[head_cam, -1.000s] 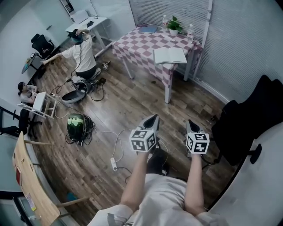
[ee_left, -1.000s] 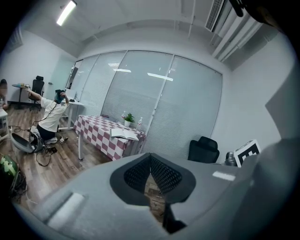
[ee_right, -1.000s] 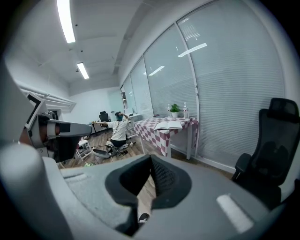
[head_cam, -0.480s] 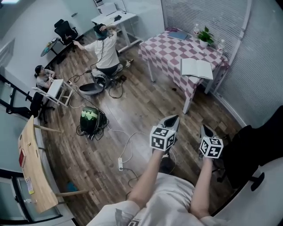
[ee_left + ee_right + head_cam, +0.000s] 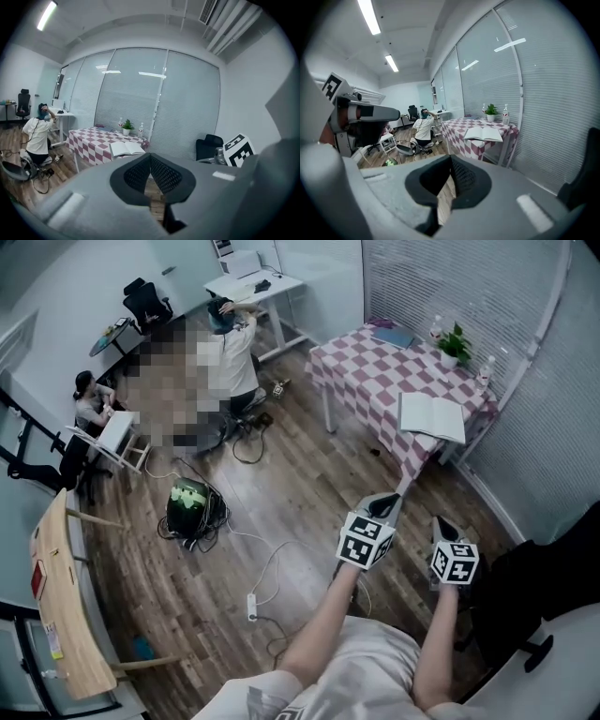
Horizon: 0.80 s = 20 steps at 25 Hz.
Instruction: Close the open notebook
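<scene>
While the open notebook (image 5: 432, 417) lies on the checkered table (image 5: 361, 367), both grippers stay well short of it.
Wooden floor (image 5: 281, 493) strewn with cables (image 5: 267, 563) lies between, and a black chair (image 5: 553, 568) stands at the right. The left gripper (image 5: 389, 501) and right gripper (image 5: 441, 524) reach forward side by side, tilted slightly down, jaws pressed together and empty.
</scene>
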Tool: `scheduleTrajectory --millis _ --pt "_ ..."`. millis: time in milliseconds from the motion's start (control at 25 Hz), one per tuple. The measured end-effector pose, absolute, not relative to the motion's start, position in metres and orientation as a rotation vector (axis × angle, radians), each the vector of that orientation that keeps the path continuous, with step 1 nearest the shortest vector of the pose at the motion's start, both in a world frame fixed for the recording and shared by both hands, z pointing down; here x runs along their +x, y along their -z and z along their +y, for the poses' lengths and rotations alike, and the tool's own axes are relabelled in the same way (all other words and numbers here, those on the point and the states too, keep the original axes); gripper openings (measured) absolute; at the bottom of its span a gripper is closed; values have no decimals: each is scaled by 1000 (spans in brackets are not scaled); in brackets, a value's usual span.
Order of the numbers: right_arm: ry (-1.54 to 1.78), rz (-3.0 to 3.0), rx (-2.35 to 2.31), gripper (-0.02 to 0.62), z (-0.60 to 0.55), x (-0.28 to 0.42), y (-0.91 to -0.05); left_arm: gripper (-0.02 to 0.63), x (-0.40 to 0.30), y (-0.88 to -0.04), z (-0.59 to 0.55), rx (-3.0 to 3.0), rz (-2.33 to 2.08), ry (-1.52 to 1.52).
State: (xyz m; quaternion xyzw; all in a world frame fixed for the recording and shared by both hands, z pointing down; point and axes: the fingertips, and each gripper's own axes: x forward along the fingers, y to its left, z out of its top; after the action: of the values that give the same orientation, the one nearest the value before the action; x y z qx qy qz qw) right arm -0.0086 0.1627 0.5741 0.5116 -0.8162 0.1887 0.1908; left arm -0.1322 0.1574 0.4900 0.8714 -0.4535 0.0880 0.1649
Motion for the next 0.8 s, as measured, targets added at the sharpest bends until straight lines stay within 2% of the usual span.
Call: scheduleTrajectory --millis 360,800 --pt "-536 -2219 1545 0 110 -1 -584 8 -172 -517 97 2376 -1280 -172" --pt "-499 -2163 1655 0 78 -4 -594 8 -179 -534 66 2380 -1263 -182"
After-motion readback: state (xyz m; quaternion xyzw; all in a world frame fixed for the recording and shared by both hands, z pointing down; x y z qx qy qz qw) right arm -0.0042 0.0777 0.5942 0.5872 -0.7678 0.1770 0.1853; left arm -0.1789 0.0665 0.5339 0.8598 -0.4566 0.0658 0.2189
